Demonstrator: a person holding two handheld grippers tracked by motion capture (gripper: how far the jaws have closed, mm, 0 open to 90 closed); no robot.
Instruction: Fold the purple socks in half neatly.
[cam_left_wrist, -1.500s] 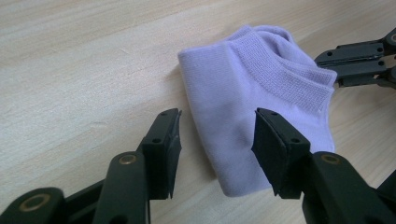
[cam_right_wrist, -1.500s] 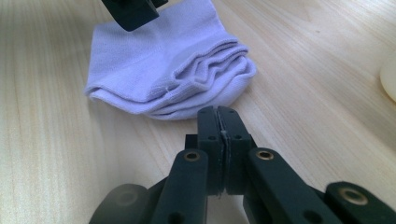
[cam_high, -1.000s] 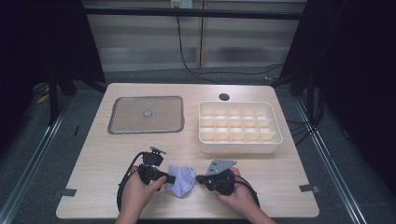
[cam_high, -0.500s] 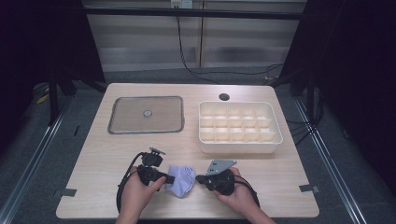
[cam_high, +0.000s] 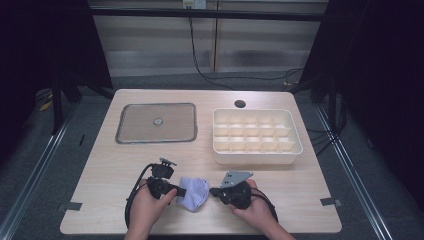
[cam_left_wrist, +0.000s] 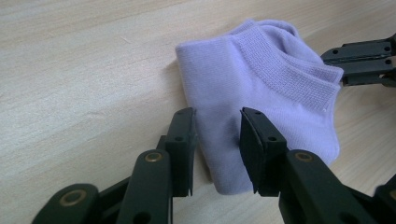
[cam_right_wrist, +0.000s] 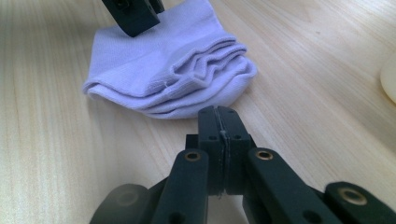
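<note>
A folded lavender sock (cam_high: 193, 193) lies on the wooden table near its front edge, between the two hand-held grippers. My left gripper (cam_high: 181, 191) is at the sock's left end. In the left gripper view its jaws (cam_left_wrist: 217, 140) stand apart astride the folded end of the sock (cam_left_wrist: 261, 88); they have just been closing, and the pads do not clearly press the cloth. My right gripper (cam_high: 213, 191) points at the sock's right side. In the right gripper view it (cam_right_wrist: 218, 122) is shut with nothing in it, its tip just short of the sock (cam_right_wrist: 168, 70).
A flat grey tray (cam_high: 156, 123) lies at the back left. A white box with several compartments (cam_high: 257, 136) stands at the back right, behind the right hand. A round hole (cam_high: 240, 104) sits near the table's far edge.
Both hands stay where they were. The left gripper's jaws look slightly closer together at the sock's end.
</note>
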